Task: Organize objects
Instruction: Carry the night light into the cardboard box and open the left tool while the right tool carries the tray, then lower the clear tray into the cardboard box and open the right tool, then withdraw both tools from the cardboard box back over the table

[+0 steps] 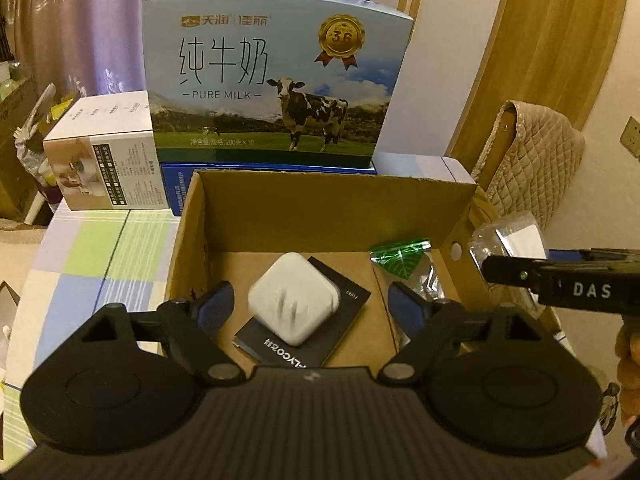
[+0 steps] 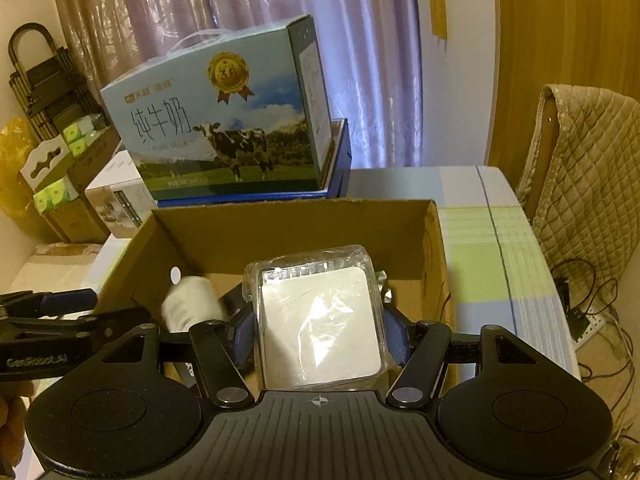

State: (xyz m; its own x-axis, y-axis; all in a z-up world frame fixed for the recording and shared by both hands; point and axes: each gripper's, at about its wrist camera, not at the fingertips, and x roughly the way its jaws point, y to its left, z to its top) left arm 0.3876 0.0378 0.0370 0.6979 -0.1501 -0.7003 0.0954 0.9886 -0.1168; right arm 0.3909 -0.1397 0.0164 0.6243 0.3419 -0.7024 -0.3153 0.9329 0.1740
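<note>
A: So, which step was in hand?

B: Filling the cardboard box (image 2: 304,220), by my reading. The right gripper (image 2: 320,338) was clamped on a white square item sealed in clear plastic wrap (image 2: 320,320), both pads pressed to its sides, and it hung above the box near the right-hand wall.

A: And the left gripper (image 1: 310,304)?

B: Its jaws stood wide apart with nothing between them. It hovered over the box floor, right above a white charger (image 1: 294,298) whose outline was blurred; I couldn't tell whether the charger was falling or already lying there. Under it was a black packet (image 1: 304,320), flat on the cardboard, and a green foil pouch (image 1: 400,256) lay further right.

A: Anything around the box?

B: A milk carton (image 1: 272,80) on a blue box behind it, a small white box (image 1: 108,156) to the left, all on a checked tablecloth (image 1: 100,256).

A: What did the next move call for?

B: I'd say lowering the wrapped item into the free corner, clear of the pouch and the left gripper, then opening. The slick plastic might slip or cling to the pads, so a low, gentle release seemed wise
</note>
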